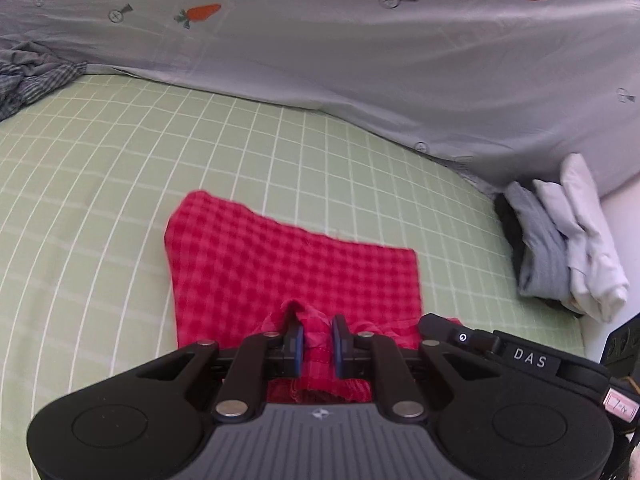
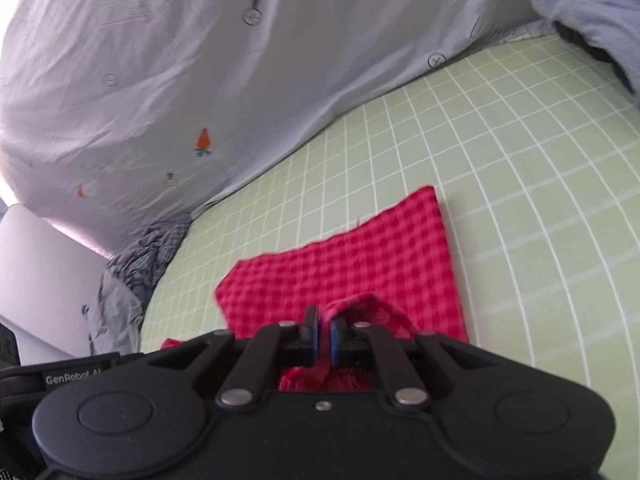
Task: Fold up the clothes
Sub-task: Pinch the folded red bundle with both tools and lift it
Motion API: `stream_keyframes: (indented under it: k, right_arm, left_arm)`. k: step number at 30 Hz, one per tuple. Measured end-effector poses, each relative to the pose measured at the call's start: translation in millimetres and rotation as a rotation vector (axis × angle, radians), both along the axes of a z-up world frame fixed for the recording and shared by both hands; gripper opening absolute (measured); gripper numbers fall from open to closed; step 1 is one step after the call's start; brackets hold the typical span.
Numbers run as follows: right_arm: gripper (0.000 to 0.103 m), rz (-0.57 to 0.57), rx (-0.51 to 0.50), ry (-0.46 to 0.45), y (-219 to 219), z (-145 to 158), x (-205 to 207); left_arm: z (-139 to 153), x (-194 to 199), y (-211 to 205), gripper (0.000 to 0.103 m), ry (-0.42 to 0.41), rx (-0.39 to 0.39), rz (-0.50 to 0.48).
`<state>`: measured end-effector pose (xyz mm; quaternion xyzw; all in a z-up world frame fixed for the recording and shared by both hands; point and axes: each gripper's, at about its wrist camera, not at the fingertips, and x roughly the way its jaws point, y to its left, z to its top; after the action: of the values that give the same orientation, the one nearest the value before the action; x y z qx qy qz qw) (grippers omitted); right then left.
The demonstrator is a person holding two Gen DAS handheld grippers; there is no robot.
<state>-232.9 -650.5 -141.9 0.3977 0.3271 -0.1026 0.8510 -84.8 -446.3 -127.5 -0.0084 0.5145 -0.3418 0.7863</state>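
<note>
Both claws (image 1: 317, 340) (image 2: 324, 338) low, pinching shorts (image 1: 296, 256)

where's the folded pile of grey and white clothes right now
In the left wrist view, the folded pile sits at the right edge of the green checked bedsheet, right of the red checked garment.

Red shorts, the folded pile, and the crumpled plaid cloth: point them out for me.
Red shorts (image 1: 288, 256), left wrist view, middle of the flat checked fabric.
Folded pile (image 1: 576, 240), left wrist view, pale top garment.
Plaid cloth (image 1: 36, 76), left wrist view, crumpled middle.
</note>
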Motion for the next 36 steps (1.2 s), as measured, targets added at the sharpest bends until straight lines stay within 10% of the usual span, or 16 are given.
stream_keyframes:
  k: [15, 24, 30, 36]
  right_arm:
    - [0.054, -0.139, -0.033, 0.061, -74, -26, 68]
    - [0.072, 0.103, -0.244, 0.065, -24, -19, 62]
    - [0.061, 0.271, -0.462, 0.114, 2, -21, 89]
    - [0.066, 0.233, -0.521, 0.136, -8, -27, 120]
  left_arm:
    - [-35, 109, 2, 0.056, -0.014, -0.018, 0.173]
    - [-34, 61, -3, 0.071, -0.100, 0.051, -0.069]
    - [-50, 44, -31, 0.074, -0.165, 0.160, -0.134]
    - [-62, 68, -54, 0.073, -0.248, 0.281, 0.006]
